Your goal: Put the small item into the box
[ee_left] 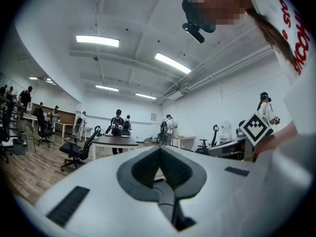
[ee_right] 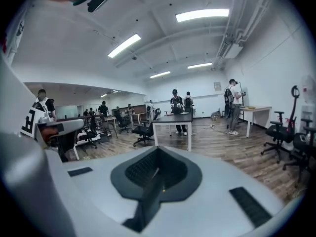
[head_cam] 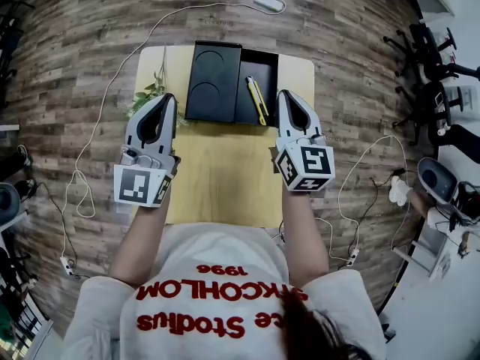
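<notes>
On the wooden table (head_cam: 225,186), at its far edge, a black box (head_cam: 266,62) lies open. Its black lid (head_cam: 214,81), with two round recesses, rests against the left side. A small yellow and black cutter (head_cam: 257,100) lies inside the box's right half. My left gripper (head_cam: 169,97) hovers over the table's left side with its jaws together and nothing between them. To the right of the box hangs my right gripper (head_cam: 285,94), also shut and empty. Both gripper views look level across the room. They show closed jaws on the left gripper (ee_left: 159,151) and the right gripper (ee_right: 157,152), and no box.
A green sprig (head_cam: 146,96) lies at the table's far left corner. White cables (head_cam: 90,156) and a power adapter (head_cam: 268,3) run over the wooden floor. Office chairs (head_cam: 431,58) stand at the right. In the gripper views there are desks, chairs and several people far off.
</notes>
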Available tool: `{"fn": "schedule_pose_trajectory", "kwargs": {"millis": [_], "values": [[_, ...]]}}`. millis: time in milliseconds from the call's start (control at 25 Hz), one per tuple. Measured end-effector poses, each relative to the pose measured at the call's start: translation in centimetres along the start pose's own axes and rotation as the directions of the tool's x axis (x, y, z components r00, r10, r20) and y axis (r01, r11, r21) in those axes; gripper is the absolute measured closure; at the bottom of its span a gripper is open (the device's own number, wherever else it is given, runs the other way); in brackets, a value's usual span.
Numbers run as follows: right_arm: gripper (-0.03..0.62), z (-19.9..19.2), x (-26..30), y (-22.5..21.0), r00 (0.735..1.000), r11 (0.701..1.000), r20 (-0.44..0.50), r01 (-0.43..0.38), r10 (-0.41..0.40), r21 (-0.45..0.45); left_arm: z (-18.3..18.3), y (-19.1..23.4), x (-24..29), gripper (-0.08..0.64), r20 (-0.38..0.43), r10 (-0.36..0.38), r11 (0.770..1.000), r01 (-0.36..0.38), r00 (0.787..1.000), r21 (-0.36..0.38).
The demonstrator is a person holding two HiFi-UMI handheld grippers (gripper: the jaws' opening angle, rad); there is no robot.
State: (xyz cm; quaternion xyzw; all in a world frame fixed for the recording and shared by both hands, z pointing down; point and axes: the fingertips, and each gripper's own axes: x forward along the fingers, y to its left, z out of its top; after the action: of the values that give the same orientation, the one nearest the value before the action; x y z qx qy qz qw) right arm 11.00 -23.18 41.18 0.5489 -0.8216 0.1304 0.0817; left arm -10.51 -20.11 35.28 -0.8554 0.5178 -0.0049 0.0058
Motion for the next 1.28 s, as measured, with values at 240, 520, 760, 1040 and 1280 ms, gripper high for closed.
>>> {"fn": "schedule_pose_trajectory", "kwargs": {"millis": [240, 520, 760, 1040, 1280], "values": [[0.588, 2.8, -3.6, 1.0, 0.998, 0.999, 0.060, 0.002, 0.001, -0.036, 2.2, -0.9, -1.4, 0.554, 0.036, 0.000, 1.000, -0.001, 0.999, 0.023], [0.588, 4.8, -7.9, 1.9, 0.992, 0.999, 0.124, 0.028, -0.024, -0.031, 3.7, -2.2, -3.6, 0.554, 0.064, -0.014, 1.000, 0.013, 0.998, 0.023], [0.588, 5.9, -10.6, 2.5, 0.986, 0.999, 0.164, 0.044, -0.041, -0.020, 4.3, -3.1, -5.6, 0.554, 0.072, -0.034, 0.999, 0.031, 0.997, 0.037], [0.588, 6.9, -12.7, 3.7, 0.980, 0.999, 0.197, 0.046, -0.040, -0.025, 4.9, -2.8, -7.1, 0.554, 0.085, -0.021, 1.000, 0.019, 0.996, 0.019], [0.588, 7.4, -13.3, 5.0, 0.977, 0.999, 0.210, 0.036, -0.028, -0.035, 5.8, -2.6, -7.4, 0.554, 0.098, -0.029, 0.999, 0.026, 0.995, 0.025]]}}
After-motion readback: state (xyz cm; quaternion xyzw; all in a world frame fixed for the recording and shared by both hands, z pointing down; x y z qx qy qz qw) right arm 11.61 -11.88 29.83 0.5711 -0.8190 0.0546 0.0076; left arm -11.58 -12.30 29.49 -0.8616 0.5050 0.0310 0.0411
